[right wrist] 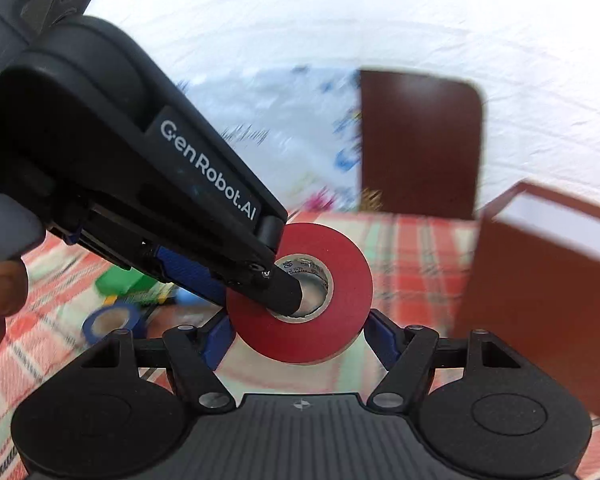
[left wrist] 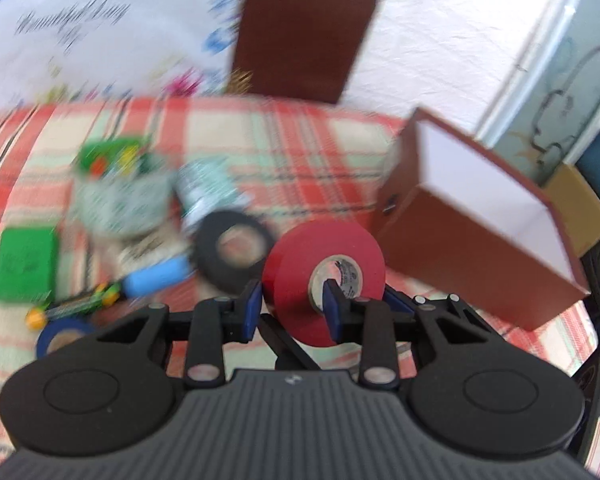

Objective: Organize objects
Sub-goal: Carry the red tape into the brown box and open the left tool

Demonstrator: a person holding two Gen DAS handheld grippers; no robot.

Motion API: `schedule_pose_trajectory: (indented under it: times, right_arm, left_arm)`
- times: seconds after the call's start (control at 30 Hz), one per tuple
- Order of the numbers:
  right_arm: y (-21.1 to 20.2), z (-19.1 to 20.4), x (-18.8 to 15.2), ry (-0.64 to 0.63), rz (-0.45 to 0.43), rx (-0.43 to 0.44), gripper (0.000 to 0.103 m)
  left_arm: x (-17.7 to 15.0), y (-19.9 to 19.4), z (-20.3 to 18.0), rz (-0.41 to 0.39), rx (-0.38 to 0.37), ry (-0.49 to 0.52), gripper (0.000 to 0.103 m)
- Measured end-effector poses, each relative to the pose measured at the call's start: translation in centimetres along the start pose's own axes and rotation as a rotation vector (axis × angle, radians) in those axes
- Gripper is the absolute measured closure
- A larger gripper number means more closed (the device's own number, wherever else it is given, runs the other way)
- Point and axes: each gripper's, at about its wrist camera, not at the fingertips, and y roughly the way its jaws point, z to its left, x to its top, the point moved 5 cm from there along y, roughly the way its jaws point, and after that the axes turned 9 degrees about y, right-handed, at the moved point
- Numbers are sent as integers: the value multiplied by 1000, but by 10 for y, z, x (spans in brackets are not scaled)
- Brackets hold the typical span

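motion blur smears the clutter at left into shapes: a green block (left wrist: 24,264), a black tape ring (left wrist: 233,249) and a blue roll (left wrist: 62,337) half hidden behind the left claw (left wrist: 292,308). that claw is clamped on the red tape (left wrist: 324,280), one finger through its core, held above the plaid cloth (left wrist: 300,152) just left of the open brown box (left wrist: 480,220). the right claw (right wrist: 300,338) stands apart below the tape, holding nothing, with a white sheet (right wrist: 300,20) behind.

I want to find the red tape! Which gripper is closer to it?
Left. The left gripper is shut on the red tape roll, one finger through its hole. The right gripper sits open just behind the roll, its fingers either side, not gripping.
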Motion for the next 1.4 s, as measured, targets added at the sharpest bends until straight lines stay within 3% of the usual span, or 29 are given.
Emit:
schedule_pose_trajectory:
  times: [0.17,0.3,0.4,0.5,0.6,0.67,0.83,0.97,1.03,1.1,1.4]
  right_arm:
    - [-31,-43,32,-31,-132,-129,35]
    - [-40,-93,54,17,-156,-213,35]
    - [-37,-128,64,73,-103,-247,35]
    - [-21,-156,68,146,20,-248,34]
    - [-11,-172,66,221,86,-233,27]
    - [-9,-174,66,222,83,-257,15]
    - [0,-163,63,201,80,-271,15]
    - [24,-169,71,194,86,-273,15]
    - [3,-156,67,170,81,-283,15]
    - [-2,-148,69,150,81,-289,15]
    - [-7,-97,60,129,56,-211,13]
  left_arm:
    - [42,9,-61,-61,-66,125,68]
    - [69,32,-108,-77,-114,201,68]
    - [81,56,-128,-47,-142,208,67]
    - [82,76,-134,-16,-110,202,63]
    - [78,85,-131,17,-78,189,62]
    - [75,83,-123,15,-72,177,49]
    - [75,66,-103,-28,-57,157,49]
    - [72,48,-93,-54,-89,141,48]
    - [66,35,-87,-89,-28,171,48]
    - [61,23,-77,-107,-18,167,48]
    - [14,-20,18,-110,108,13,48]
